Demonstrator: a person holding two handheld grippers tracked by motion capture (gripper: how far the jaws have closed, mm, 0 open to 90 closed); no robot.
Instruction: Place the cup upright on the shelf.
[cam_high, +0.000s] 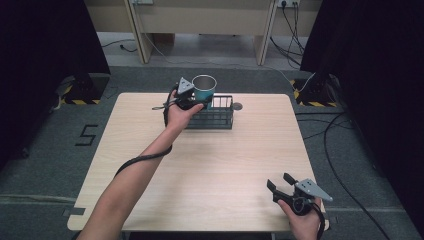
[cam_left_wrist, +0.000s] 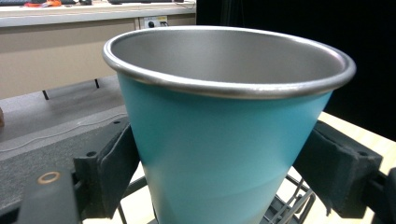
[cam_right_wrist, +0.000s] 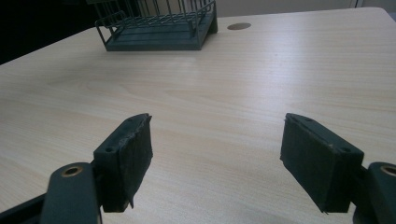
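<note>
Bare forearms, black left claw, black right claw, grey 3-cornered plates, black trailing cable

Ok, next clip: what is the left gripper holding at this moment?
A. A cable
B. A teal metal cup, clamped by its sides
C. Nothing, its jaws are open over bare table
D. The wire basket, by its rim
B: in the left gripper view the teal metal cup sits between the two black pads pressing its sides, and the high view shows the left gripper with it over the wire basket.
</note>
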